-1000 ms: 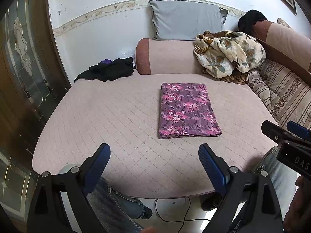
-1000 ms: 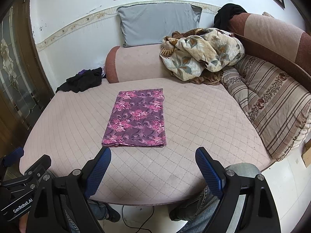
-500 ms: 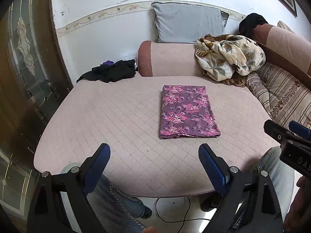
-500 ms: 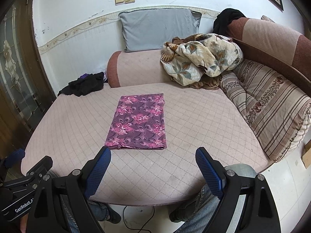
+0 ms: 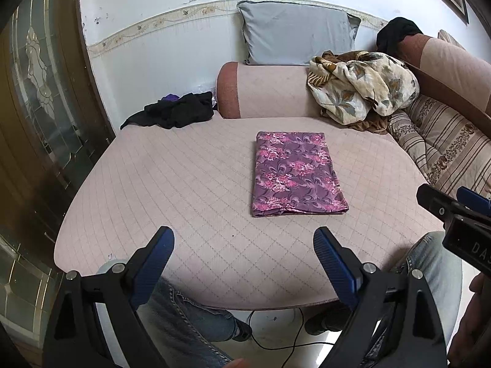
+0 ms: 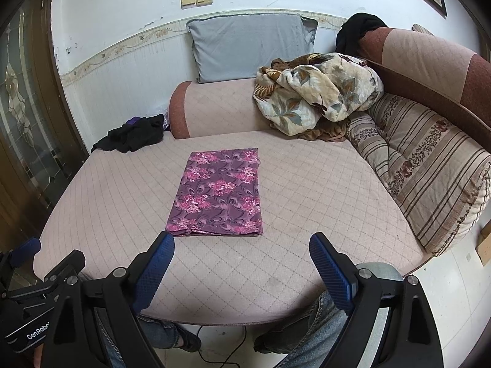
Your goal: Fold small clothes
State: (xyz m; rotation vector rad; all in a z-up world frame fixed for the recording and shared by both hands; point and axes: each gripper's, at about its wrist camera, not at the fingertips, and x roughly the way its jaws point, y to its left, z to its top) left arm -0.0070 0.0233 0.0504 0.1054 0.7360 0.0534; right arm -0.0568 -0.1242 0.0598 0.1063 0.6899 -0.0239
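Note:
A purple cloth with pink flowers (image 5: 294, 174) lies folded into a flat rectangle on the pink quilted cushion (image 5: 184, 190); it also shows in the right wrist view (image 6: 219, 194). My left gripper (image 5: 244, 245) is open and empty, held back over the cushion's front edge, well short of the cloth. My right gripper (image 6: 242, 253) is open and empty, just short of the cloth's near edge. The right gripper shows at the right edge of the left wrist view (image 5: 457, 208).
A heap of black clothes (image 5: 175, 112) lies at the back left. A floral blanket (image 5: 359, 90) is piled at the back right beside striped cushions (image 6: 429, 171). A grey pillow (image 5: 294, 40) leans on the wall. A glass-panelled door (image 5: 36, 98) stands at the left. The person's knees (image 5: 190, 316) are below the edge.
Both grippers have drawn back and risen slightly, so the cloth sits a little lower and farther in view. The cloth has not moved. Both grippers stay open.

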